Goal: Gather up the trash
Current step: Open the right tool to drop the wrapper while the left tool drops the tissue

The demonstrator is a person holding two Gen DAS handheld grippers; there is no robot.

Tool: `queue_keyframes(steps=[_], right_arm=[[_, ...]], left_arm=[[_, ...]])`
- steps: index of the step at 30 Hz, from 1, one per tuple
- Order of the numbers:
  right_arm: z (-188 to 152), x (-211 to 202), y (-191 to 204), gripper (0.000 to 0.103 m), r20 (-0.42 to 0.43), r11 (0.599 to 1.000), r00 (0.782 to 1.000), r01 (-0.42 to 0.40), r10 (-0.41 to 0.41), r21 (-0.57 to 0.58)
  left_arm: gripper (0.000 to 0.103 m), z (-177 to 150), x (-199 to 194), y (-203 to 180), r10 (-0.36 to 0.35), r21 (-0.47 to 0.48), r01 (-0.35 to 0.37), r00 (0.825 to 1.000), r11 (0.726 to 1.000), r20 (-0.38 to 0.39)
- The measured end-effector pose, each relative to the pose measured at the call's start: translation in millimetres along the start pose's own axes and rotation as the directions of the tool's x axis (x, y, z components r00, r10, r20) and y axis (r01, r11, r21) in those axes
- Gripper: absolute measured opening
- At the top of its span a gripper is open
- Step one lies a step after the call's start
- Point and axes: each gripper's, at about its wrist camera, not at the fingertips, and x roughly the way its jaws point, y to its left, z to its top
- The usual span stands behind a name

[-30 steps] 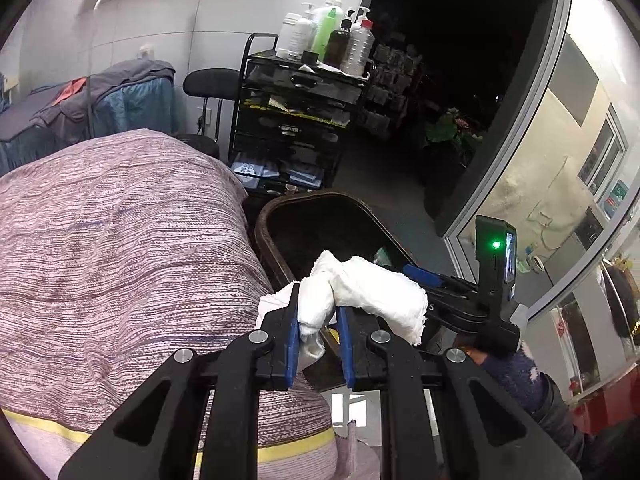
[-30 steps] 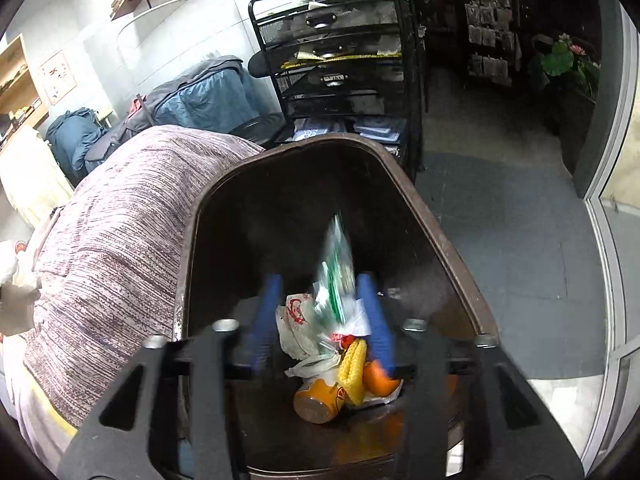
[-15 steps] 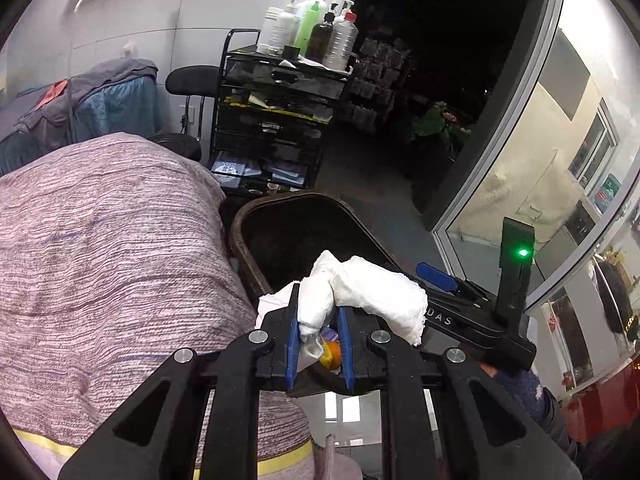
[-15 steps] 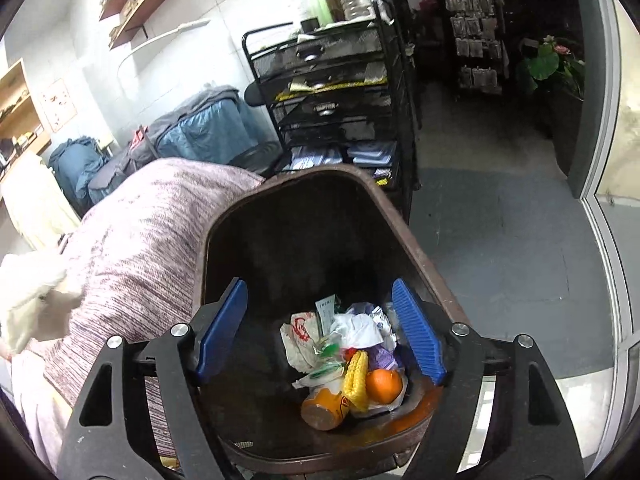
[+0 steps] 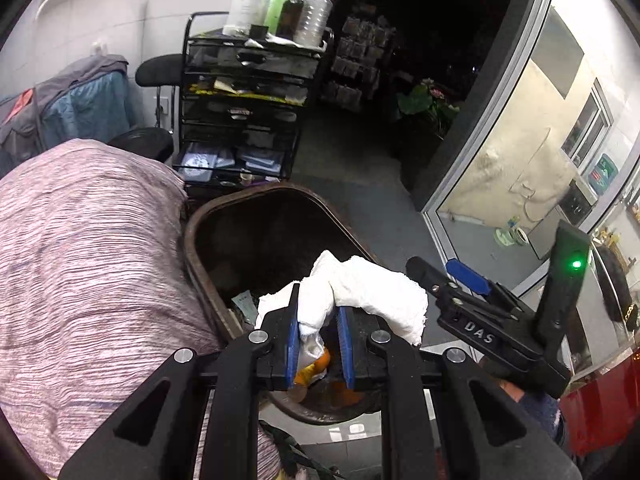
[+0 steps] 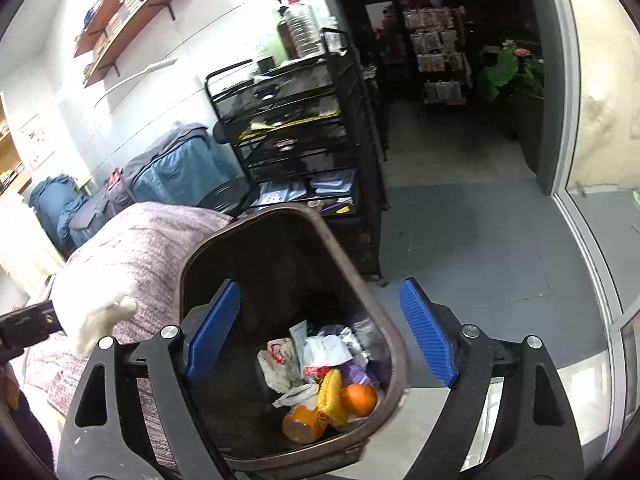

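Note:
My left gripper (image 5: pixel 318 316) is shut on a crumpled white tissue (image 5: pixel 372 288) and holds it above the near end of a brown trash bin (image 5: pixel 200 264). My right gripper (image 6: pixel 320 332) is open and empty, high over the same bin (image 6: pixel 384 320). Inside the bin lie wrappers (image 6: pixel 280 364), a yellow corn cob (image 6: pixel 330 394), an orange (image 6: pixel 359 399) and an orange bottle (image 6: pixel 300 424). The tissue also shows at the left of the right wrist view (image 6: pixel 96 312). The right gripper shows at the right of the left wrist view (image 5: pixel 468 280).
A bed with a striped pink cover (image 5: pixel 80 260) lies left of the bin. A black wire cart (image 5: pixel 244 112) with bottles on top stands behind it. Grey floor (image 6: pixel 480 248) and a glass door (image 5: pixel 520 152) are to the right.
My right gripper has opened, dropped a green-and-white wrapper into the bin and risen. My left gripper has moved over the bin with the tissue held.

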Motion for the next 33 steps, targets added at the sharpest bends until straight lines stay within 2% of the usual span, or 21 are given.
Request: queue_keyframes(steps=[9, 14, 15, 17, 19, 22, 25, 28, 33], right_arm=[[2.5, -5.2, -21.3, 0.082, 0.014, 0.999, 0.999, 0.032, -0.032, 0.034], [4.1, -3.0, -26.4, 0.083, 0.011, 0.998, 0.999, 0.043, -0.043, 0.043], [3.8, -2.7, -26.5, 0.083, 0.01, 0.998, 0.999, 0.043, -0.043, 0.044], [3.9, -2.1, -27.1, 0.083, 0.008, 0.998, 0.999, 0.044, -0.044, 0.046], [3.5, -2.7, -26.9, 0.083, 0.009, 0.998, 0.999, 0.043, -0.043, 0.044], [3.7, -2.2, -26.9, 0.083, 0.011, 0.998, 0.999, 0.045, -0.046, 0.045], [3.6, -1.5, -27.6, 0.083, 0.011, 0.998, 0.999, 0.047, -0.047, 0.047], [3.1, -2.0, -26.6, 0.083, 0.016, 0.998, 0.999, 0.048, -0.049, 0.045], [1.8, -3.9, -23.3, 0.085, 0.019, 0.998, 0.999, 0.043, -0.044, 0.04]], left_arm=[[0.016, 5.4, 34.2, -7.8, 0.015, 0.011, -0.015, 0.998, 1.0, -0.063], [0.016, 5.3, 48.0, -6.6, 0.052, 0.02, -0.05, 0.996, 0.999, -0.079], [0.019, 5.1, 50.7, -7.1, 0.062, 0.029, -0.06, 0.995, 0.998, -0.083], [0.031, 4.3, 54.2, -8.3, 0.083, 0.045, -0.08, 0.993, 0.996, -0.087], [0.058, 3.6, 55.9, -6.7, 0.094, 0.043, -0.091, 0.992, 0.995, -0.084], [0.072, 2.9, 54.4, -4.3, 0.097, 0.038, -0.095, 0.993, 0.995, -0.068], [0.084, 3.1, 49.5, -4.2, 0.101, 0.04, -0.099, 0.994, 0.994, -0.047], [0.091, 3.9, 42.9, -4.8, 0.095, 0.041, -0.095, 0.995, 0.995, -0.02], [0.097, 3.1, 24.7, -11.9, 0.107, 0.057, -0.11, 0.993, 0.992, 0.053]])
